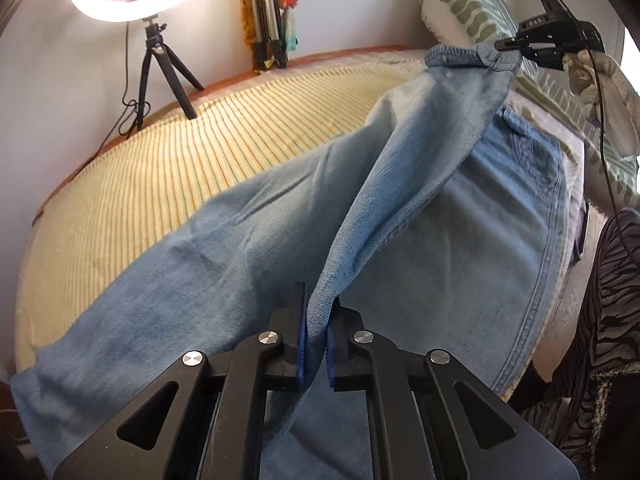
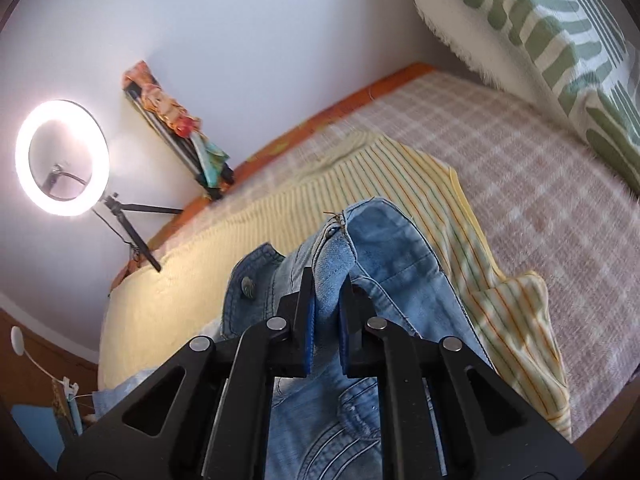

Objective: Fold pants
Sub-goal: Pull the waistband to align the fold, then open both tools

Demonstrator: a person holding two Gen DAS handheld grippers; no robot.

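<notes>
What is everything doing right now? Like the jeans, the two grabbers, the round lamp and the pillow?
jeans: lifted along one edge, the rest lying on the bed.
left gripper: shut on a denim fold.
right gripper: shut on the waistband.
ring light: switched on.
striped sheet: spread flat under the jeans.
pillow: propped against the wall.

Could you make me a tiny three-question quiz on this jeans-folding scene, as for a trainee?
1. True or false: the left gripper is shut on the jeans.
2. What does the right gripper pinch? A) the pillow B) the jeans' waistband C) the ring light
3. What lies directly under the jeans?

Key:
1. True
2. B
3. A yellow striped sheet, spread over a checked blanket.
</notes>
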